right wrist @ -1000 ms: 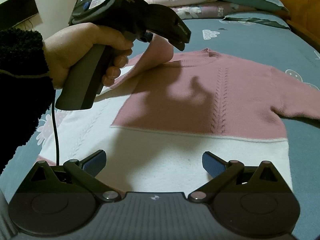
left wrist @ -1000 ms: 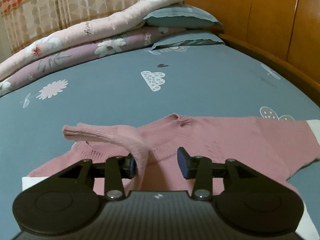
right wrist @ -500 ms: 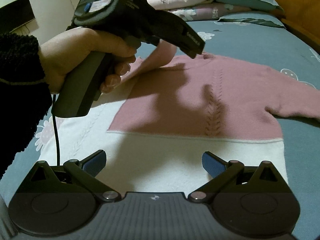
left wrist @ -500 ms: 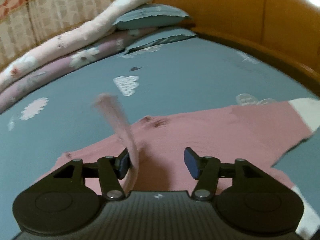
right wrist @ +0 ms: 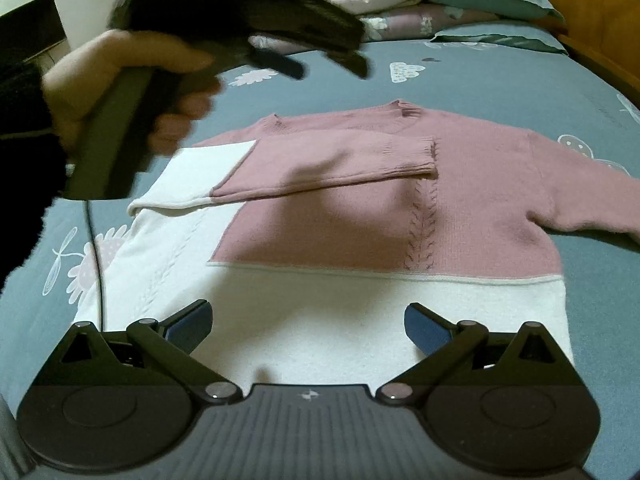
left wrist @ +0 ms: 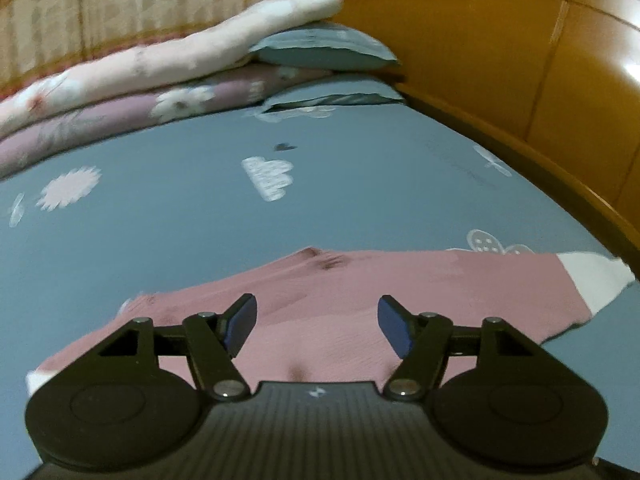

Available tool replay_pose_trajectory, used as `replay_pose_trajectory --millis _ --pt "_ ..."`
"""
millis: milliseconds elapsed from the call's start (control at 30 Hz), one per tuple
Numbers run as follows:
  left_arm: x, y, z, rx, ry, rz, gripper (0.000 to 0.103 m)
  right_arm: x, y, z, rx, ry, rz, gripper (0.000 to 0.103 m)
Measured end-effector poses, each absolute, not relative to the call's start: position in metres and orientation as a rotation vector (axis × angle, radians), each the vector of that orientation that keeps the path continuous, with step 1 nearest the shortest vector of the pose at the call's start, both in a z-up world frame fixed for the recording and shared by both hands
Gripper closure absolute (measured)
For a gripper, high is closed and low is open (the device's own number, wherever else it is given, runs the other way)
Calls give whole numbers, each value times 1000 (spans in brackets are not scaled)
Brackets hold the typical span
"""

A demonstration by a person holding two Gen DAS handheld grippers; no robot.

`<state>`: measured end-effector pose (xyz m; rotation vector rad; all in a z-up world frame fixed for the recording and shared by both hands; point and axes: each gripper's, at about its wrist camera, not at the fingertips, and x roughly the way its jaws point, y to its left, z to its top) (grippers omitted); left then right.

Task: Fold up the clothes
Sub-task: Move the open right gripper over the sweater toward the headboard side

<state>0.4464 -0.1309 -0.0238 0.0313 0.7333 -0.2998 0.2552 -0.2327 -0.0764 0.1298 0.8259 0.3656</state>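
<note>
A pink and white knitted sweater lies flat on the blue bed sheet. Its left sleeve rests folded across the chest, cuff near the middle. The other sleeve stretches out to the right. My left gripper hovers above the sweater with its jaws opening and nothing between them; in the right wrist view it hangs blurred above the collar, held by a hand. My right gripper stands open over the white hem, empty.
Folded quilts and blue pillows are stacked at the far side of the bed. A wooden headboard runs along the right. A cable hangs from the left gripper's handle.
The left gripper let go of the pink sleeve, which now lies folded across the sweater's chest. Its jaws widened and it lifted away. The right gripper stayed still.
</note>
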Motion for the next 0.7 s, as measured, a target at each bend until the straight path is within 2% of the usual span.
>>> replay_pose_trajectory --millis 333,700 --pt "405 -14 -24 -181 761 -160 29 260 -234 -81 173 842 369 0" --pt "359 37 -96 -406 844 -214 29 270 -233 -95 189 874 346 0"
